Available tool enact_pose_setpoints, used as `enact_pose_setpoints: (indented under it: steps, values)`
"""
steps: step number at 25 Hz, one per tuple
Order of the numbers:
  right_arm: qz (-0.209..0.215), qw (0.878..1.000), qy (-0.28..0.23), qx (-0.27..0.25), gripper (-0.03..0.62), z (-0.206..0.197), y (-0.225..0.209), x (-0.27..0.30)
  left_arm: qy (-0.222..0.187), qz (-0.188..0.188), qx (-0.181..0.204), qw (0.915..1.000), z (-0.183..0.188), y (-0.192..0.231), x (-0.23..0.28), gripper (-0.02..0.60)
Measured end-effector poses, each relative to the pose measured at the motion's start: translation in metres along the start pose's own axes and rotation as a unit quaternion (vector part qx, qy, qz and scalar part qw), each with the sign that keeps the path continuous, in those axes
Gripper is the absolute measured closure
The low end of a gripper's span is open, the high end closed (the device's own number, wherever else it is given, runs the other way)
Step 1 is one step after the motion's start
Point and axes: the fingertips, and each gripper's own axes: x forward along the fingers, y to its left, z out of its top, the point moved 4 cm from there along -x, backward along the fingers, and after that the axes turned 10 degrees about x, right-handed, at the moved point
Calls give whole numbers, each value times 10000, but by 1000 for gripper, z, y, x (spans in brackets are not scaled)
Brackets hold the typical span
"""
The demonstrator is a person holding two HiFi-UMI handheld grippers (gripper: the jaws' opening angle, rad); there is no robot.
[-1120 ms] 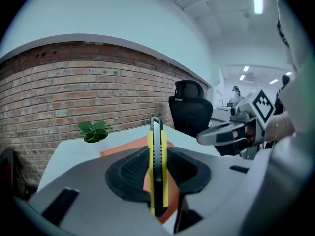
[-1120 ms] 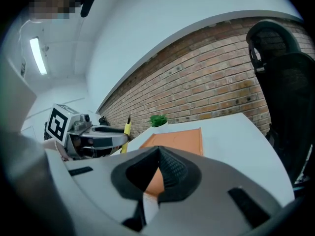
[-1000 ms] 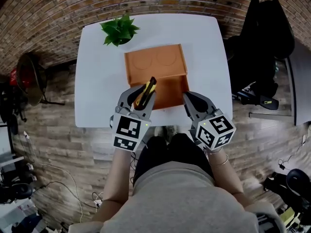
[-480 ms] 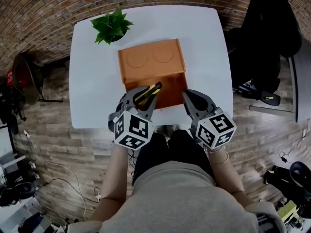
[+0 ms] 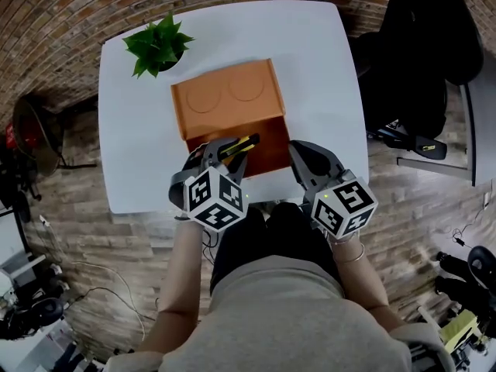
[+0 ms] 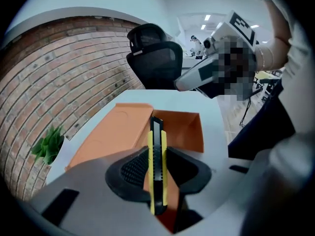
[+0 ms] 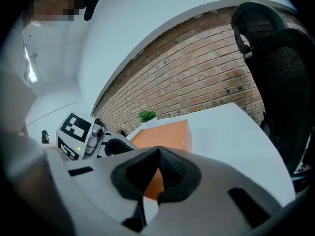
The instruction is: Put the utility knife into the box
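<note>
The left gripper [image 6: 157, 155] pinches the yellow and black utility knife [image 6: 156, 134] between its pads. The knife's tip points at the open orange box [image 6: 184, 127] in the middle of the white table [image 5: 325, 76]. The right gripper [image 7: 157, 156], by the box's lower right corner, has its jaws pressed together on nothing.

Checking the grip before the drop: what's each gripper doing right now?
Left gripper: closed on the utility knife.
Right gripper: closed, holding nothing.

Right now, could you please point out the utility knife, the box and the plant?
utility knife [image 6: 157, 168], left gripper view, its yellow-and-black handle.
box [image 5: 225, 98], head view, its open lid.
plant [image 5: 157, 45], head view, its leaves.
</note>
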Motion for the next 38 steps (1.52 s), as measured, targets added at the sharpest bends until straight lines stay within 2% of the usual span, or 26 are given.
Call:
enact_pose_setpoints:
  steps: [13,22,26,36,38]
  values:
    - [-98,9998,94,152,595,-1,-21,1,601,-595,494,9952,3,-14,43,469]
    - [-62,9995,195,225,595,-6,-25,2,963,-789,602,9904,-7,-18,62,469]
    - [-26,9995,209,241,595,-8,-25,3,945,-834,626,9901,-7,-18,64,468]
    - [28,9996,212,179,595,-8,-18,0,694,-1040,220,9919,-10,-17,64,468]
    - [21,9997,213,118,595,-7,-16,-3,688,-979,227,9926,-9,-15,62,445]
